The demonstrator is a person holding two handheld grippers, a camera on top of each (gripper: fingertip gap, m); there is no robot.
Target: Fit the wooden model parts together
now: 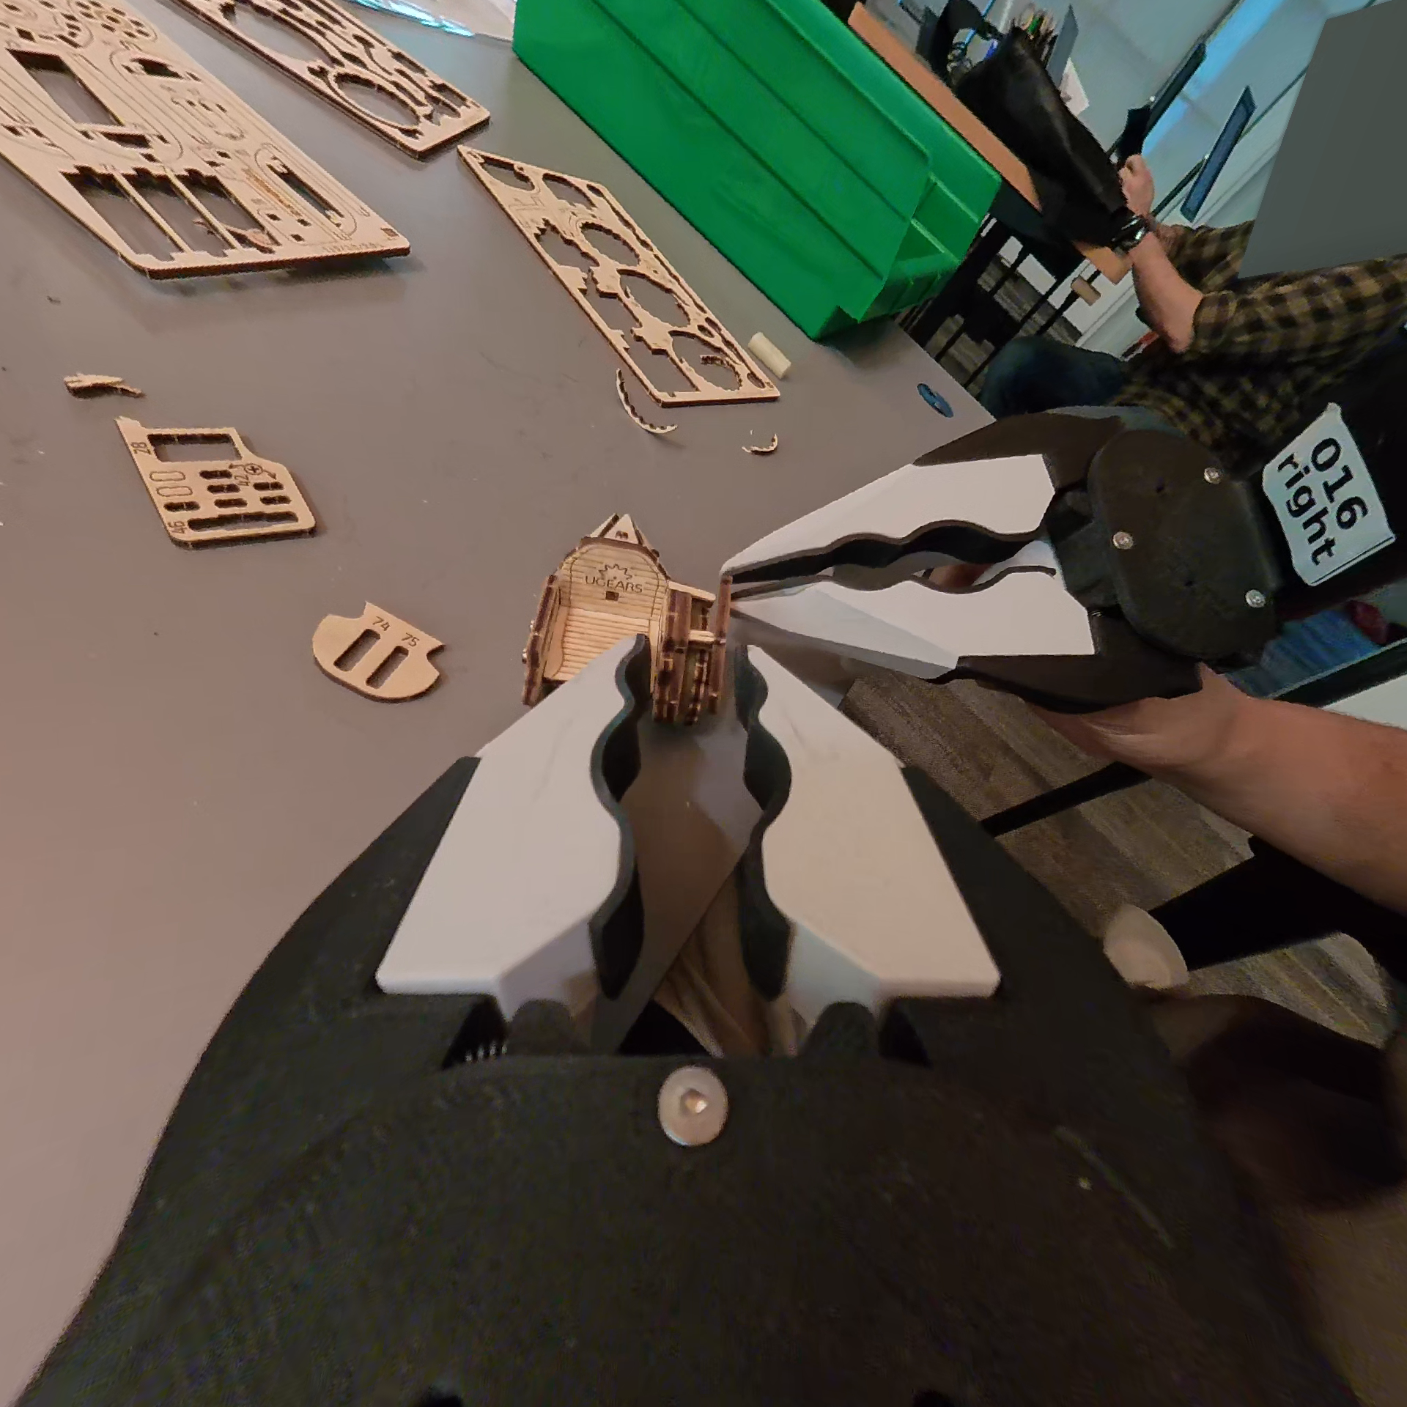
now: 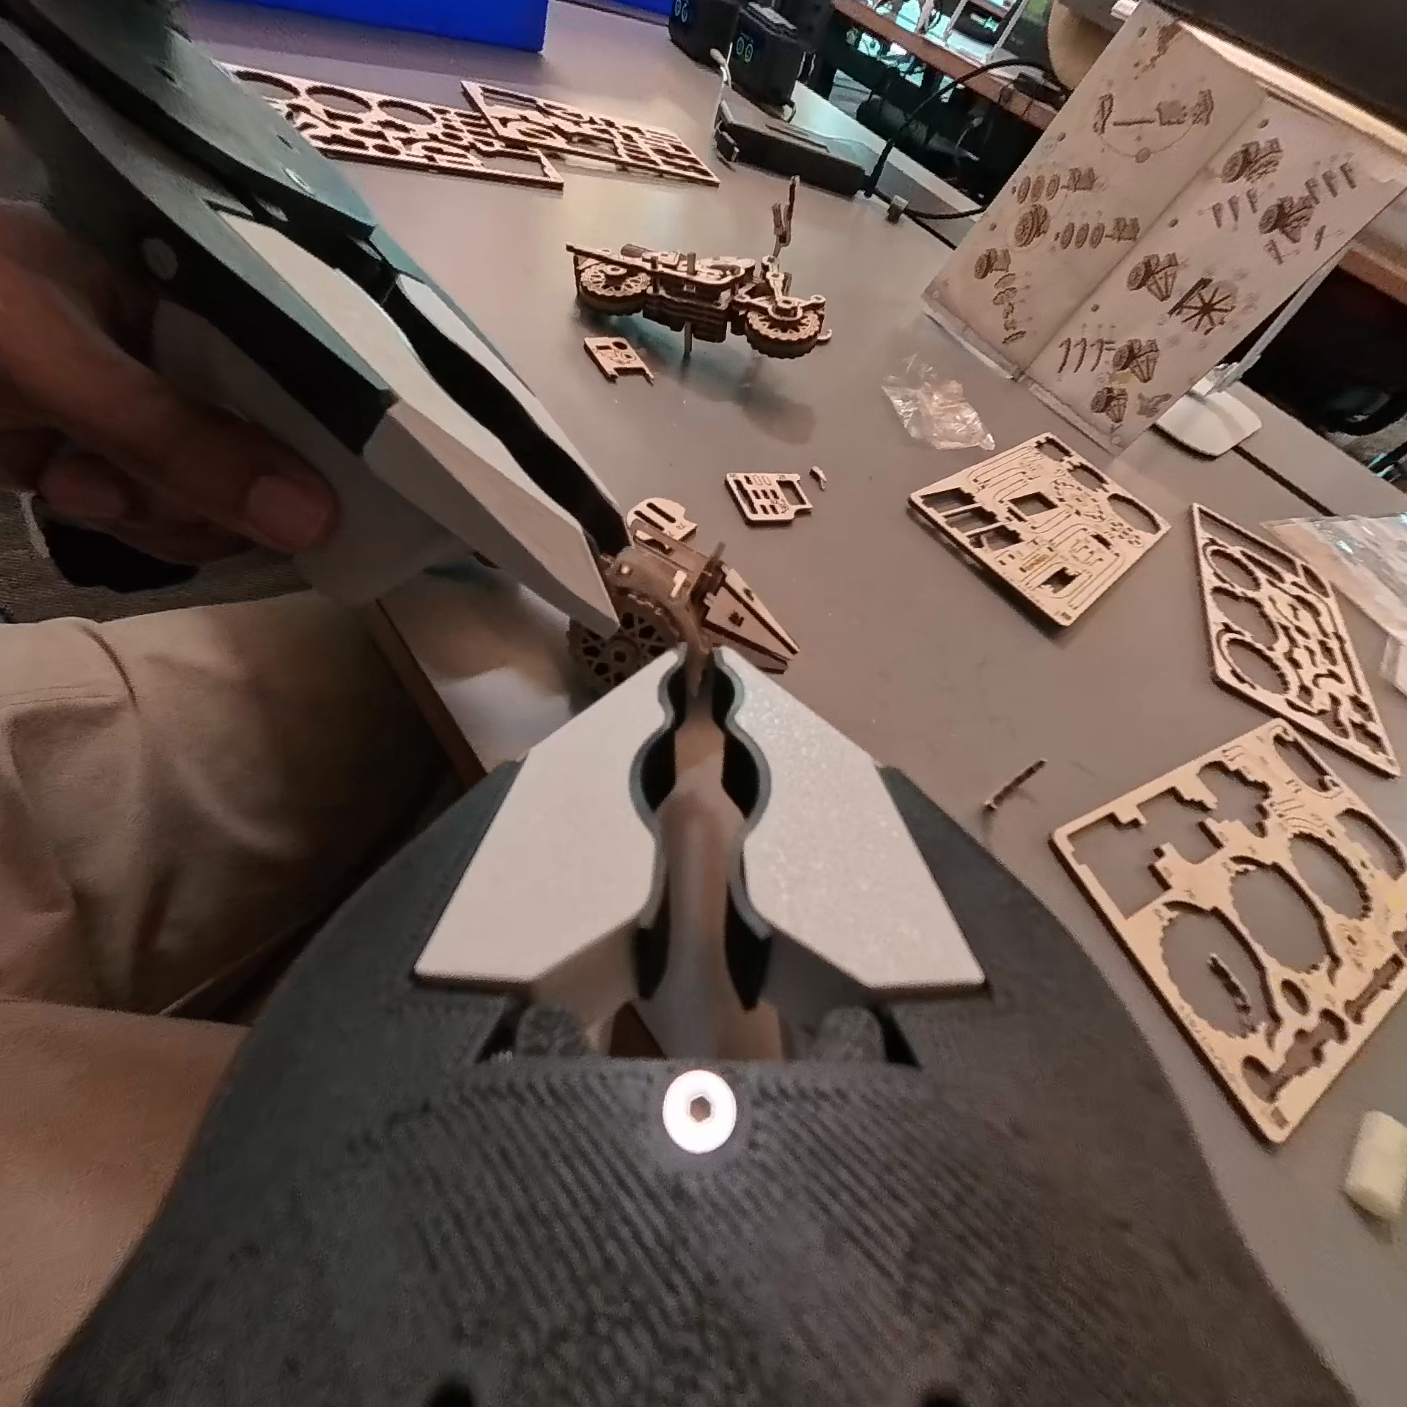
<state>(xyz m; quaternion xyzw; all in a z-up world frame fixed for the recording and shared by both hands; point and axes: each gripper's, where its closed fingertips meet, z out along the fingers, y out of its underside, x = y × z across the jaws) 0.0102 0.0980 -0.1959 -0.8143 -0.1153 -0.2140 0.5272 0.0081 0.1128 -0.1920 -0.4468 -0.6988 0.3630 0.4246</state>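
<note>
A small wooden sub-assembly with a seat-like body and a wheel sits between the fingers of my left gripper, which is shut on its wheel end, just above the grey table. My right gripper reaches in from the right, shut on a thin flat wooden part whose edge touches the sub-assembly's side. In the right wrist view my right gripper pinches that thin part against the sub-assembly, and my left gripper comes in from the upper left.
Punched-out wooden sheets and small offcuts lie on the table. A partly built wooden motorcycle stands farther back, beside an open instruction booklet. Green bins stand at the far edge. A person sits beyond. My two grippers' fingertips are within a few centimetres of each other.
</note>
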